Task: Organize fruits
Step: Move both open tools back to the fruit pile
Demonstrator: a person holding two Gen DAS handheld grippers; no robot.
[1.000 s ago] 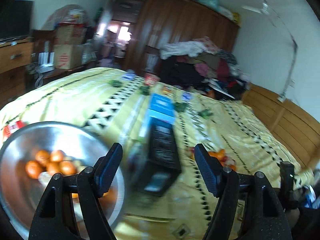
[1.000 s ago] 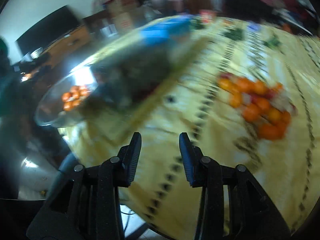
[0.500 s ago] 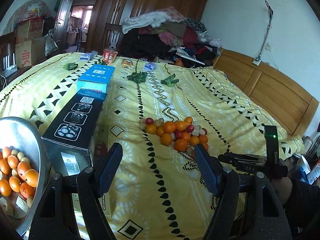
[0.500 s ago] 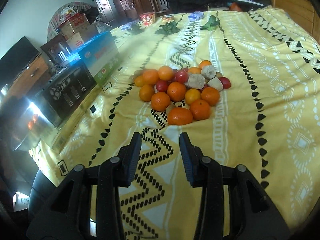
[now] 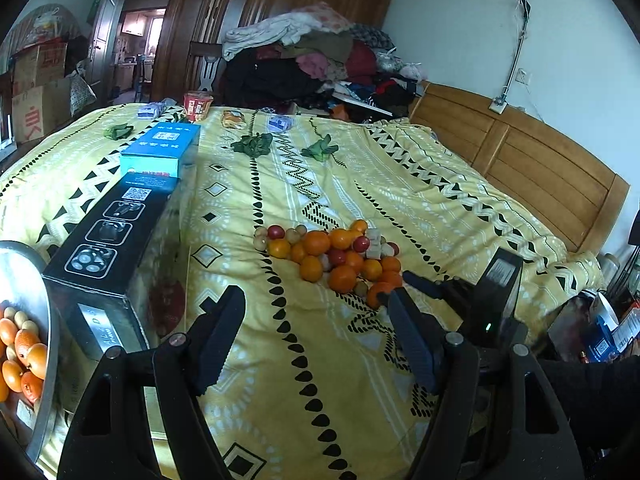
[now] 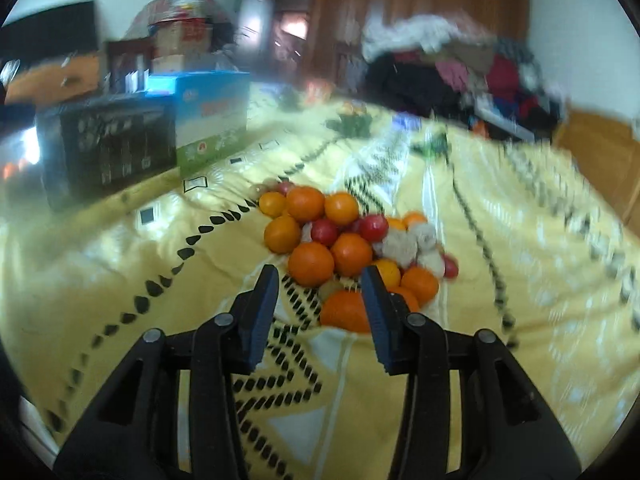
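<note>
Task partly complete. Several oranges already lie in the metal bowl [image 5: 44, 312]; the fruit pile [image 6: 348, 248] remains on the bed [image 5: 400, 184]. Right gripper [image 6: 320, 312], fingers spread and empty, hangs near the pile; left gripper [image 5: 316, 344] likewise released, holding nothing.

Home bedroom: yellow patterned bedspread [image 5: 360, 184] on wooden-headboard bed [image 5: 532, 160], tall brown wooden wardrobe [image 5: 280, 12], heaped clothes pile [image 5: 320, 60], stacked cardboard boxes [image 5: 36, 88].
</note>
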